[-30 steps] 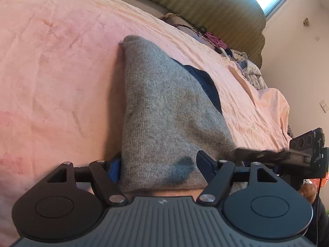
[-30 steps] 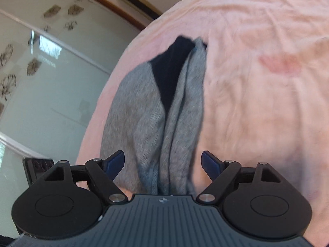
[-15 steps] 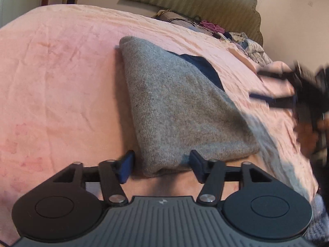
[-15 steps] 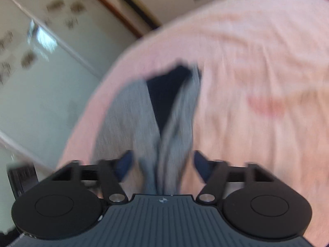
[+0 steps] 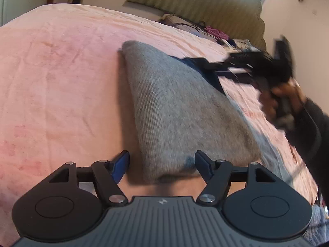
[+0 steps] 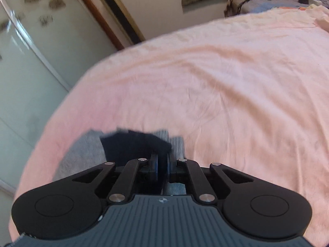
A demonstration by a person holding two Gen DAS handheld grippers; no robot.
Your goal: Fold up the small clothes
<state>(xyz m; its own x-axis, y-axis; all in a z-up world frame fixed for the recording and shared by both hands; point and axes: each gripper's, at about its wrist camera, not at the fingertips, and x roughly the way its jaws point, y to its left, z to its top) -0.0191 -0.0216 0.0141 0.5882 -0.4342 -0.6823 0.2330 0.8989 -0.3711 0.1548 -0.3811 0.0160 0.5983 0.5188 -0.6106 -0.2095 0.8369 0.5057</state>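
A grey knit garment (image 5: 176, 111) with a dark navy part (image 5: 213, 76) lies folded on the pink bedspread (image 5: 61, 82). My left gripper (image 5: 162, 162) is open, its blue pads on either side of the garment's near end, not closed on it. In the right wrist view my right gripper (image 6: 162, 166) is shut on the garment's dark navy edge (image 6: 135, 144), with grey fabric (image 6: 86, 150) beside it. The right gripper also shows blurred in the left wrist view (image 5: 197, 61), at the garment's far right edge.
A padded olive headboard (image 5: 205, 6) stands at the far end, with a pile of clothes and cables (image 5: 211, 33) below it. A glass wardrobe door (image 6: 26, 65) and a wooden frame (image 6: 96, 14) stand beyond the bed's edge.
My right gripper has moved to the garment's far edge and closed on the navy part. My left gripper stays open at the near end.
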